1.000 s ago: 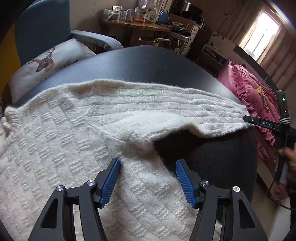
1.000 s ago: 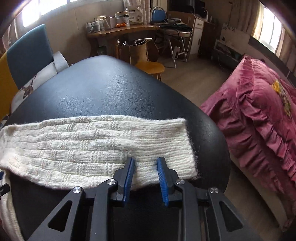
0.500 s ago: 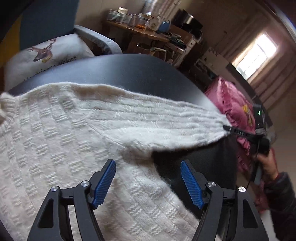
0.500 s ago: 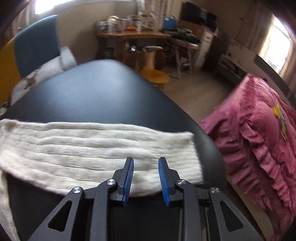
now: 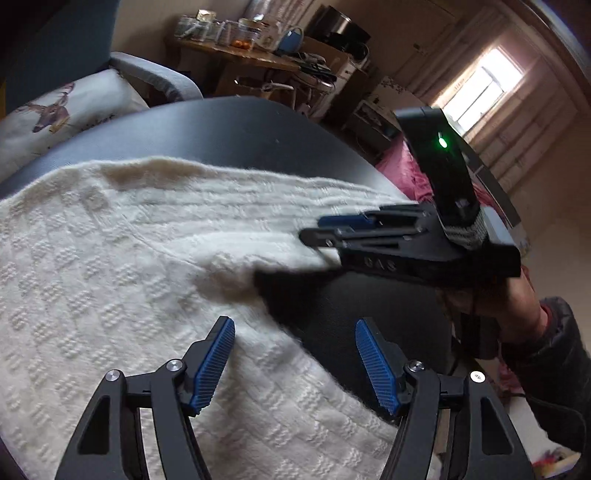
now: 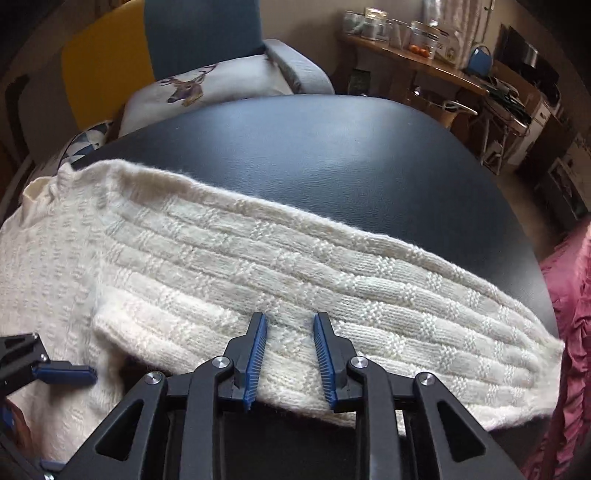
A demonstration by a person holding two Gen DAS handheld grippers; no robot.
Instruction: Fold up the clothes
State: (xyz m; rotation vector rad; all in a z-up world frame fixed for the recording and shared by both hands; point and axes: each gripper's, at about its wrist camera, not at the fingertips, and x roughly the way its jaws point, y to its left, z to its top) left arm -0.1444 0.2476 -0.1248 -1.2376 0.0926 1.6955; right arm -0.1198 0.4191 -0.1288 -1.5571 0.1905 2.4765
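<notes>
Nearest, the left gripper (image 5: 294,363) hovers with its jaws apart, having just narrowed a little, over the body of the cream knit sweater (image 5: 110,280); nothing is caught between them. The sweater lies spread flat on the black table (image 6: 332,155), its sleeve (image 6: 332,280) stretched out to the right. The right gripper (image 6: 289,360) is clamped on the sleeve's near edge, fabric pinched between the pads, probably so the sleeve can be carried over the body for a fold. Farther off stands a blue armchair (image 6: 199,33) with a deer cushion (image 6: 207,86).

The sweater (image 6: 184,266) lies on the table (image 6: 332,147), its sleeve (image 6: 369,295) stretched rightward.
</notes>
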